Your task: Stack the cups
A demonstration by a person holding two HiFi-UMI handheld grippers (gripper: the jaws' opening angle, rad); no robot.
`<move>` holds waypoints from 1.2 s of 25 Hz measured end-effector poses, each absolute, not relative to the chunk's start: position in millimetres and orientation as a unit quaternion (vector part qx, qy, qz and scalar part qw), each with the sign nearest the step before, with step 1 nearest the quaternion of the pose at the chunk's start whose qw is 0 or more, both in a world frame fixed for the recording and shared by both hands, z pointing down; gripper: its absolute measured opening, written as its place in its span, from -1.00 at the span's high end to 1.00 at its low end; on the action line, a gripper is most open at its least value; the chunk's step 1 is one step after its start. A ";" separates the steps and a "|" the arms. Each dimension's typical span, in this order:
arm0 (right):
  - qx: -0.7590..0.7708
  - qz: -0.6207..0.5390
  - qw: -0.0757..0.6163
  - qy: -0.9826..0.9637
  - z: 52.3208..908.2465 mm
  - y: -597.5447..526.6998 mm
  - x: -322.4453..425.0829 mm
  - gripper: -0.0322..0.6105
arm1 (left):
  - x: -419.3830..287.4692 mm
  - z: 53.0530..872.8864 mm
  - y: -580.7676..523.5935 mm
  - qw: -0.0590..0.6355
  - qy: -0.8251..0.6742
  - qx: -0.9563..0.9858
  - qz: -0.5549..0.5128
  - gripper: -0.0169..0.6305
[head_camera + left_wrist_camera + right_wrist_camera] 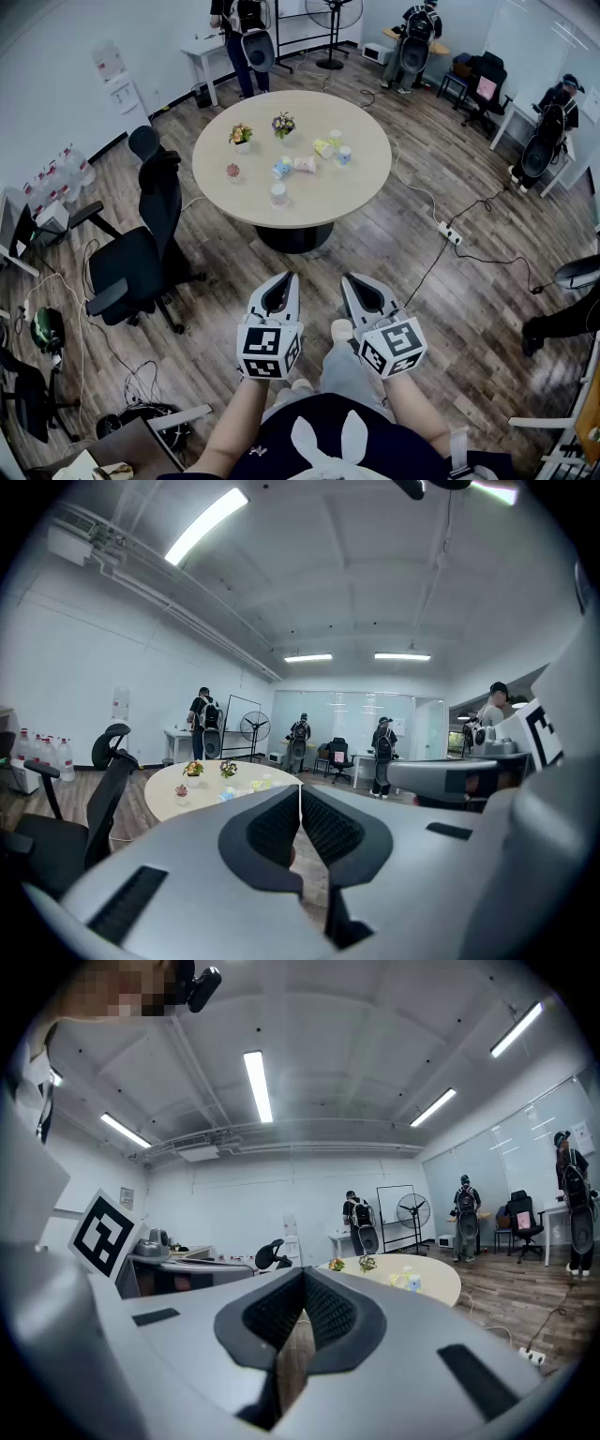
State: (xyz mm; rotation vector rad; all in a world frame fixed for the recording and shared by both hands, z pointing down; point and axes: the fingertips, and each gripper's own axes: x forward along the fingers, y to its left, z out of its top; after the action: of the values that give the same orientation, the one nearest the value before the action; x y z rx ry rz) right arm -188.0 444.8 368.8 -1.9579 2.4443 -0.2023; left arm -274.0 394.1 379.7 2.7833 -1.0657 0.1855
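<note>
While the wearer (pixel 328 441) stands on the wooden floor (pixel 450 309), the task's things lie well apart from both hands.
Left claw (pixel 279 279): jaws pressed together with nothing between them. It is held low and near the body, aimed toward the far side and tipped slightly down.
Right claw (pixel 353 279): jaws together and holding nothing. It sits just right of its partner, about level.
Counter (pixel 225 202): round, with a pale top on a dark base, far from both claws.
Cups (pixel 305 164): small and pastel, scattered singly over the counter's middle and right. Some are upright and at least one lies on its side.
White cup (pixel 278 194): stands alone toward the counter's near edge.
Potted flowers (pixel 241 135): two small pots on the far left of the counter.
Office chair (pixel 141 258): black, left of the counter.
Other people (pixel 246 28): standing along the far walls.
</note>
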 end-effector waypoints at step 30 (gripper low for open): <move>-0.569 -0.110 -0.047 0.814 410.5 266.8 4.6 0.28 | -140.1 416.9 223.2 0.067 -0.395 0.906 0.136 0.07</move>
State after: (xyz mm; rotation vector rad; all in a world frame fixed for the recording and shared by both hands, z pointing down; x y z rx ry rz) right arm 4.6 266.8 410.5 -1.8427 2.6349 -0.3570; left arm -140.1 223.2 416.9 2.7309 -1.1889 0.4109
